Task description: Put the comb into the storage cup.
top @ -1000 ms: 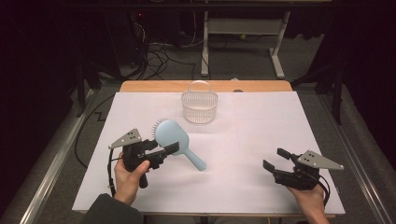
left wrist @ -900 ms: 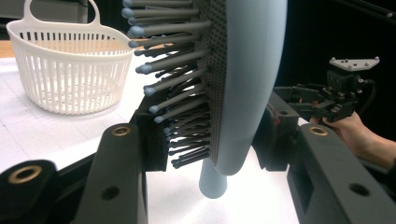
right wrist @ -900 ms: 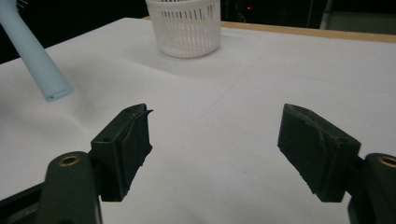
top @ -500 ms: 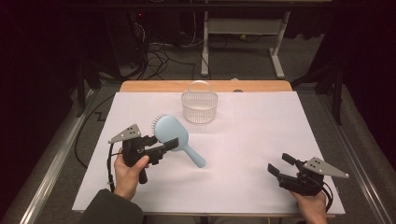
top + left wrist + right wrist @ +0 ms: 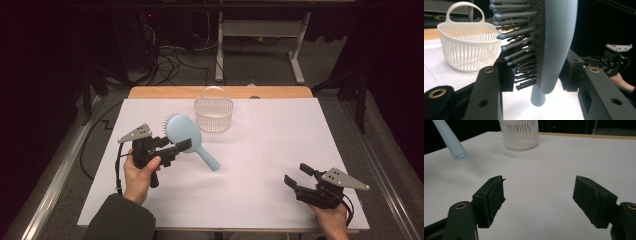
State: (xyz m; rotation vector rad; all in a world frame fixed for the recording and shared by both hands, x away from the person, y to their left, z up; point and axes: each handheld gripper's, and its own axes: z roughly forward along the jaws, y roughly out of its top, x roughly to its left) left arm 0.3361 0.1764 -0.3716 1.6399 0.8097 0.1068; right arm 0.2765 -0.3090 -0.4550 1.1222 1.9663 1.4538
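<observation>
Left tongs (image 5: 181, 146) pinching the blue hairbrush (image 5: 184, 131) by its head, bristles against one jaw, smooth back against the other. Brush is held above the white desk (image 5: 280, 150), handle angled down, near the white basket (image 5: 213, 113). Right tongs (image 5: 295, 176) spread, nothing between them, low over the desk's near right corner.

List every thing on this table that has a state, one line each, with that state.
Hairbrush: clamped at its head by the left gripper, lifted off the table, handle slanting down, bristles turned away from the camera above.
Basket: upright on the white sheet, handle raised, nothing seen inside.
Left gripper: shut on the hairbrush.
Right gripper: open, nothing between its jaws, low over the table's near right part.
</observation>
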